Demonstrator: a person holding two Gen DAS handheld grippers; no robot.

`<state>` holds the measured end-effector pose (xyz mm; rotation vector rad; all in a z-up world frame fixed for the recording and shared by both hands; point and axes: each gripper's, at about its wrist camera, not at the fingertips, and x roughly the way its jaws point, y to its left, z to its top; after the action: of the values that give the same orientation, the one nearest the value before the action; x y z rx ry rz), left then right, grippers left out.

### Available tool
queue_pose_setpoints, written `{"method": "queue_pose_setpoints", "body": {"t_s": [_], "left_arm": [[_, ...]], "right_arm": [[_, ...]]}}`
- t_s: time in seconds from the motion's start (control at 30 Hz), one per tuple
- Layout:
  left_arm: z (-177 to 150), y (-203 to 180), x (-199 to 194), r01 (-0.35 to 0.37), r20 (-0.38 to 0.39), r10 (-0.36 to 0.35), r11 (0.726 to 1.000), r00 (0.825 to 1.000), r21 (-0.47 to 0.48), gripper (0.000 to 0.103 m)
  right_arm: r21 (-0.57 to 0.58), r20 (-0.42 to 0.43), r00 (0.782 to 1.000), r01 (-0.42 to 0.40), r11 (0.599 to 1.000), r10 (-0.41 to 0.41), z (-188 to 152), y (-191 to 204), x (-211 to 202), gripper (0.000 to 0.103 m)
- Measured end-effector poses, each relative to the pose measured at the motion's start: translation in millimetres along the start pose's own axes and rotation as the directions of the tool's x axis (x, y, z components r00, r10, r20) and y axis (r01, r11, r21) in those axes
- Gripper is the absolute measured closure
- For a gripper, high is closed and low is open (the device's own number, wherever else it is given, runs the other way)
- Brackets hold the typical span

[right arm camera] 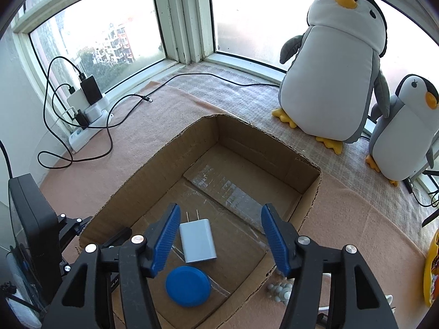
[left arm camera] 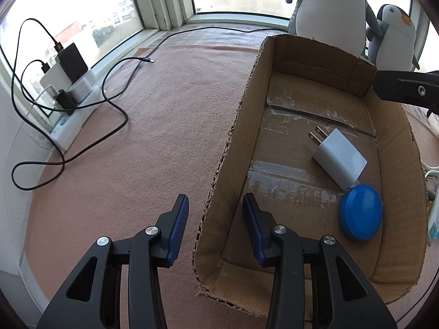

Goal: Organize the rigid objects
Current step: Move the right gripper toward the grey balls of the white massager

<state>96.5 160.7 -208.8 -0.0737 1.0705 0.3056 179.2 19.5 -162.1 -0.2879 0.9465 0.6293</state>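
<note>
1. Pinkish woven cloth [right arm camera: 131,148] covers a ledge set in a corner of windows [right arm camera: 96,35]. A large grey-and-white plush penguin [right arm camera: 332,82] and a smaller one [right arm camera: 406,137] stand at 1 to 2 o'clock in the right wrist view. A white power strip [right arm camera: 87,128] with black cables [right arm camera: 109,142] lies at 10 o'clock.
2. A brown open-topped cardboard box [right arm camera: 310,192] rests on the cloth and holds both task items.
3. The white block-shaped wall charger with two metal prongs [right arm camera: 197,242] lies flat on the box floor, prongs toward 12 o'clock. The blue round plastic disc [right arm camera: 188,286] lies at its 6 o'clock, touching or nearly so.
4. The right gripper [right arm camera: 219,211] hangs over the box with its jaws wide and nothing between the pads. The charger lies below the gap, nearer the 9 o'clock finger; the disc lies at 7 o'clock.
5. The left gripper [left arm camera: 215,200] has its jaws narrowly apart, astride the box's near-left wall, and its pads do not visibly press that wall. From it the charger [left arm camera: 340,159] lies at 2 o'clock and the disc [left arm camera: 360,212] at 3 o'clock, both well apart from it.
</note>
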Motion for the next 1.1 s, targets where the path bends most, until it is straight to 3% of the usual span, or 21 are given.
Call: {"method": "queue_pose_setpoints", "body": {"t_s": [0.27,0.5,0.83,0.93,1.03,1.1], "left_arm": [[1,0,0,0.000,0.000,0.000,1.000,1.000,0.004,0.064],[1,0,0,0.000,0.001,0.000,1.000,1.000,0.004,0.064],[1,1,0,-0.001,0.002,0.001,1.000,1.000,0.006,0.064],[1,1,0,-0.002,0.002,0.002,1.000,1.000,0.006,0.064],[1,1,0,-0.004,0.002,0.004,1.000,1.000,0.007,0.064],[1,1,0,-0.003,0.002,0.003,1.000,1.000,0.007,0.064]], "right_arm": [[0.063,0.050,0.999,-0.001,0.998,-0.002,-16,-23,-27,0.046],[0.122,0.062,0.998,0.013,0.992,-0.020,-43,-66,-60,0.046],[0.277,-0.004,0.993,-0.111,0.954,0.117,-82,-131,-67,0.046],[0.318,-0.009,0.985,-0.159,0.935,0.171,-95,-137,-62,0.046],[0.322,-0.026,0.987,-0.141,0.936,0.158,-102,-135,-58,0.046],[0.360,-0.025,0.978,-0.183,0.915,0.205,-105,-138,-53,0.046]]}}
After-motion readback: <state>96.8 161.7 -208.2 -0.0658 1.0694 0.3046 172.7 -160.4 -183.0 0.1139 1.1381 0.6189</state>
